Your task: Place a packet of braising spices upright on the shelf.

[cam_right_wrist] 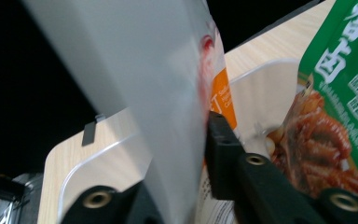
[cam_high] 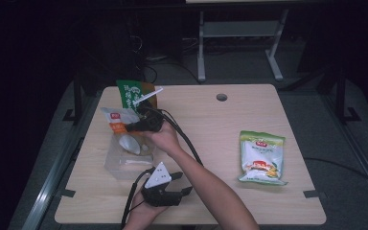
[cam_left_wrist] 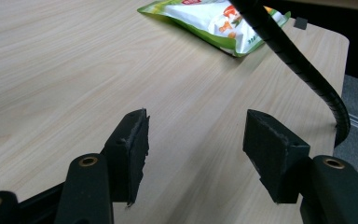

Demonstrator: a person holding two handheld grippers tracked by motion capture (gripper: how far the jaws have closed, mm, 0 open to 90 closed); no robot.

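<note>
A white-and-orange packet stands between the right claw's black jaws, above a clear plastic box; green pouch at right.

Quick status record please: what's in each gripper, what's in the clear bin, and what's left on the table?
right gripper: jaws around the white and orange packet, over the clear bin
left gripper: open, nothing between the jaws, near the table's front edge
bin contents: green snack bag standing at the far end
left on table: green and white pouch
</note>
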